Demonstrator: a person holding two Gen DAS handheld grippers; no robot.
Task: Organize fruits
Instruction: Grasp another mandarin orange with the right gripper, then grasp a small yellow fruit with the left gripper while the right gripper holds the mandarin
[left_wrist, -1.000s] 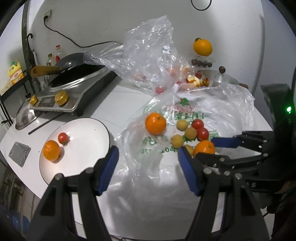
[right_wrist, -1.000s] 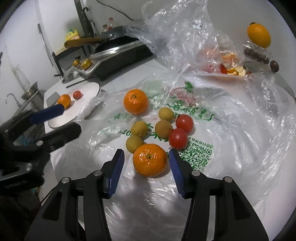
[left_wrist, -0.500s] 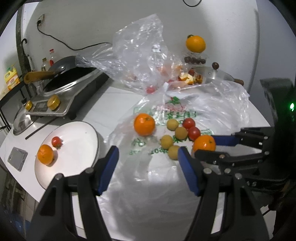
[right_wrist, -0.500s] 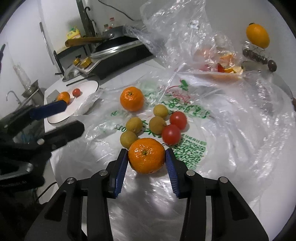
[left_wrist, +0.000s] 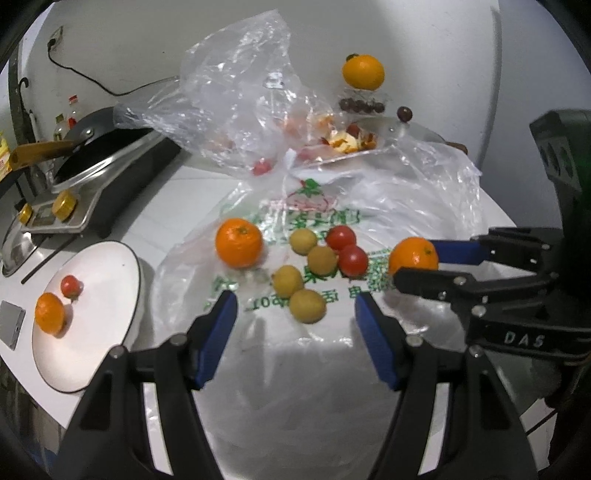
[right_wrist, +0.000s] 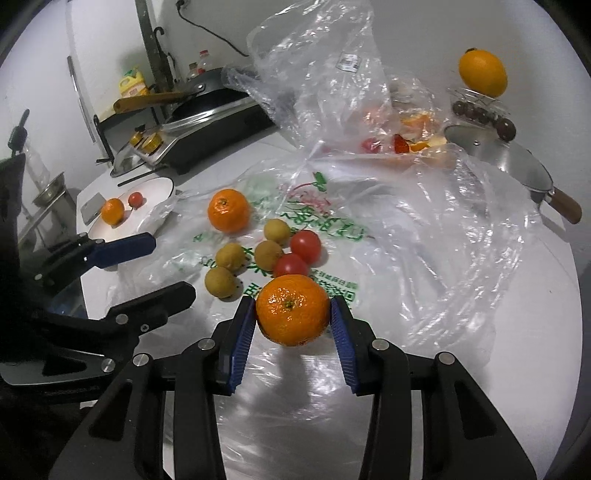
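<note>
- The right gripper (right_wrist: 293, 320) was clamped on a mandarin (right_wrist: 292, 309), blue pads pressed on both sides. From the left wrist view it looked held just off the plastic bag (right_wrist: 424, 236).
- The left gripper (left_wrist: 295, 325) was spread wide with nothing in it, hovering over the small yellow-brown fruits (left_wrist: 306, 311).
- Loose on the bag were another mandarin (left_wrist: 239, 247) and two cherry tomatoes (left_wrist: 352, 260).
- So I'd call it the carry step: pick done, drop-off not yet.
- The white plate (left_wrist: 107, 314) on the tabletop already had a mandarin and a tomato, so probably next it goes across there, clear of the left gripper, set down gently so it doesn't roll.
</note>
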